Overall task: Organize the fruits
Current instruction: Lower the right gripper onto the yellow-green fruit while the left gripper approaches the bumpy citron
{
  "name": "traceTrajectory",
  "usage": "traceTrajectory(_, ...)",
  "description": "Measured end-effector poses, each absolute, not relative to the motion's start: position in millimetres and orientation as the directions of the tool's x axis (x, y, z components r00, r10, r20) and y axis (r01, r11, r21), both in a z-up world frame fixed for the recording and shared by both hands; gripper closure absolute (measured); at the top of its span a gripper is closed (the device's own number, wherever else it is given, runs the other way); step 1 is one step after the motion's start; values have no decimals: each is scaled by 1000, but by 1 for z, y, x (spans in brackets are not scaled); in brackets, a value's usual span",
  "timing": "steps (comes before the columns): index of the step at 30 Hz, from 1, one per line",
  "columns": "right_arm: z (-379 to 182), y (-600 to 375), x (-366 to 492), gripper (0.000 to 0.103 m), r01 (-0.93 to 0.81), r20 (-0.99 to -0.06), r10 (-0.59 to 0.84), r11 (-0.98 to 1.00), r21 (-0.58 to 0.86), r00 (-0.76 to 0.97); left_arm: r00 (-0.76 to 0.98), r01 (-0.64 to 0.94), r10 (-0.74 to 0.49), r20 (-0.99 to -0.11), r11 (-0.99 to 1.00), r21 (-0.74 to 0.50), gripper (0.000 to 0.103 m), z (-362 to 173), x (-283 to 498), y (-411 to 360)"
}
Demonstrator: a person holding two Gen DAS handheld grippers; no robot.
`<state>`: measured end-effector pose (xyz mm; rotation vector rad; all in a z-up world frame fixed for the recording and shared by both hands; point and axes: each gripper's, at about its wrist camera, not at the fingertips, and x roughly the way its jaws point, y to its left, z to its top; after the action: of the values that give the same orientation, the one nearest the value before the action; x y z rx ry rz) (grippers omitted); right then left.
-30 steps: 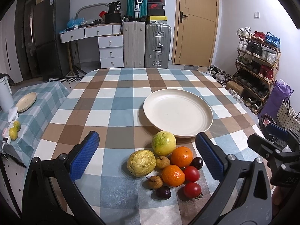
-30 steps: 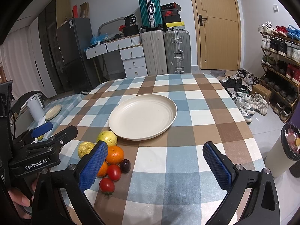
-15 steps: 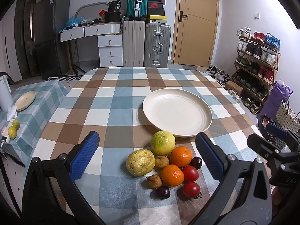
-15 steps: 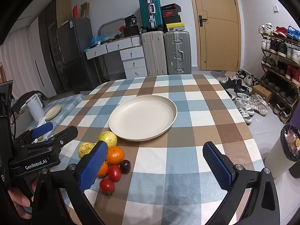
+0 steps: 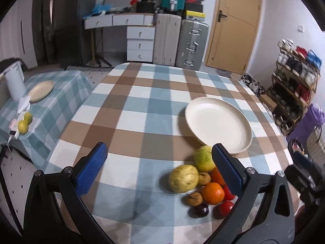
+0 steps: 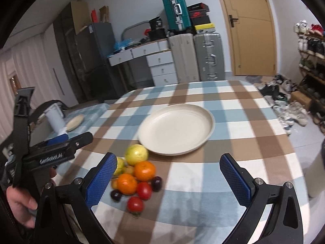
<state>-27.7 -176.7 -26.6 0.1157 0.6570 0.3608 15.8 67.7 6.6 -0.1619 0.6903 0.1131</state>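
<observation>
- Fruit pile [image 5: 201, 183] lies on the checked table [image 5: 142, 109], just near of the plate [image 5: 218, 125]; plate holds nothing.
- Pile's long axis runs near-to-far: tomatoes [image 6: 135, 203] and a plum [image 6: 115, 195] at the near end, oranges [image 6: 145, 170] in the middle, green-yellow fruit [image 6: 136, 154] at the far end, almost at the plate rim.
- Left gripper [image 5: 160, 166]: jaws spread, empty. Pile sits toward its right finger [image 5: 228, 170], which covers part of it.
- Right gripper [image 6: 172, 178]: jaws spread, empty. Pile sits beside its left finger [image 6: 101, 180], inside the gap.
- Left view alone shows two small brown fruits [image 5: 193, 198] and the wrinkled yellow fruit [image 5: 183, 179] whole.
- Right view alone shows a hand [image 6: 20, 203] holding the left gripper.
</observation>
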Motion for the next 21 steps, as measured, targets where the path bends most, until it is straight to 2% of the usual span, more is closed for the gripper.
traceTrajectory(4, -31, -166, -20, 0, -320, -584, 404, 914, 247, 703, 761, -192, 105, -640, 979, -67, 1, 12, 18, 84)
traceTrajectory(11, -47, -148, 5, 0, -342, -634, 472, 882, 325, 613, 742, -166, 61, -667, 982, -94, 1, 20, 19, 108)
traceTrajectory(17, -71, -135, 36, 0, -318, -652, 580, 814, 486, 488, 734, -161, 49, -677, 982, -104, 1, 23, 21, 122)
traceTrajectory(21, -82, -122, 53, 3, -291, -657, 614, 788, 542, 438, 730, -134, 46, -681, 988, -78, 1, 20, 20, 121)
